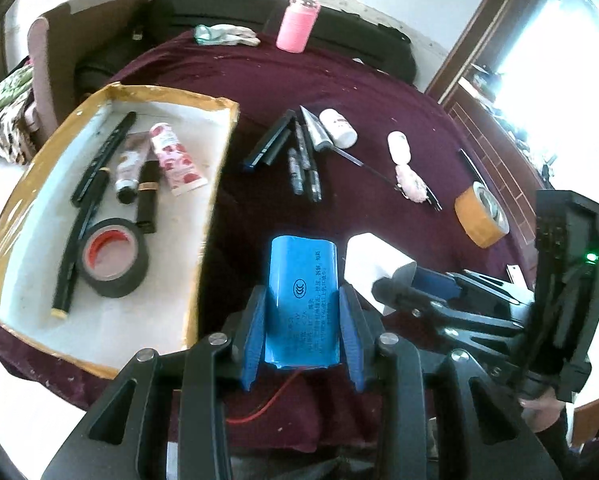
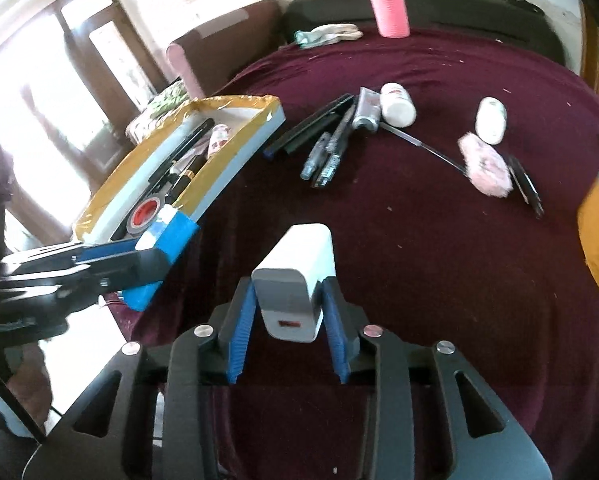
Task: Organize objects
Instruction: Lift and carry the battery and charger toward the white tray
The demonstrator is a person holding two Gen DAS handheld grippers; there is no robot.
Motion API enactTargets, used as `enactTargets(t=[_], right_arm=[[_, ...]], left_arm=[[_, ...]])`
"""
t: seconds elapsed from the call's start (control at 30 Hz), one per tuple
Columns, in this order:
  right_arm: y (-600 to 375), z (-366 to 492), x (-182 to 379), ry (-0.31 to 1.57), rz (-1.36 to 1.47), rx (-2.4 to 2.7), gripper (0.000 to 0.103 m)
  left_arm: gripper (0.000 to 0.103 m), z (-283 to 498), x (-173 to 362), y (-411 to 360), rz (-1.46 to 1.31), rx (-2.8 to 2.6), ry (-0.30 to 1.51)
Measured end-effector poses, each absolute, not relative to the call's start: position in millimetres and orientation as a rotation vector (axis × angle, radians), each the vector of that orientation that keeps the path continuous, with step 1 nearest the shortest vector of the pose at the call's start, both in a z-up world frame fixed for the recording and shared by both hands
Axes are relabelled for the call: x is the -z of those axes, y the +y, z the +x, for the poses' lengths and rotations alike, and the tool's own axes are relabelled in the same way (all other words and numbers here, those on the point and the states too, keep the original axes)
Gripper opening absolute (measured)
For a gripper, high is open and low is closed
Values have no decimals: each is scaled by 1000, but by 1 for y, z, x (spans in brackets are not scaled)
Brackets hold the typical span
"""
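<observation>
the left gripper (image 1: 303, 312) pinches a blue shrink-wrapped battery pack (image 1: 302, 296) between its blue pads, a red wire (image 1: 271, 400) trailing beneath it. the right gripper (image 2: 287, 316) holds a white rectangular charger block (image 2: 295, 280), though its pads look splayed and the hold seems loose. both are carried above the maroon cloth-covered counter (image 2: 419, 240), just beside the shallow white tray with yellow taped rim (image 1: 203, 200), which already holds a black tape roll with red core (image 1: 111, 256), tubes and a black lipstick. likely next is dropping both in the tray. risks: the charger could slip out of that slack grip and fall short onto the cloth; the dangling wire could snag the tray wall; the two grippers, close together, could knock each other at the rim; the battery could land on the tape roll and roll out
</observation>
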State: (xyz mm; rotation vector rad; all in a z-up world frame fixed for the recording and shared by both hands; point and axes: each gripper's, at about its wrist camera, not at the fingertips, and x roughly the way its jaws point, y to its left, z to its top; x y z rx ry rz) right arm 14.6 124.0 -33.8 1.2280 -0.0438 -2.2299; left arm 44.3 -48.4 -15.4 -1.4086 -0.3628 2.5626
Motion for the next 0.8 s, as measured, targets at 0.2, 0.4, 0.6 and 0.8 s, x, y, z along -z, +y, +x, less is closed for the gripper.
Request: enactTargets(t=[0.2, 0.4, 0.6, 0.8], right_arm=[[110, 13, 32, 33, 1220, 2267, 33], [121, 22, 33, 24, 1223, 2310, 31], [133, 38, 35, -107, 1230, 2286, 50], [138, 33, 35, -205, 1250, 2275, 59]], left_arm=[[31, 52, 10, -63, -1389, -2602, -401], [31, 50, 12, -64, -1381, -2576, -408], [31, 44, 15, -58, -1399, -2541, -390], [31, 42, 12, -51, -1398, -2542, -355]])
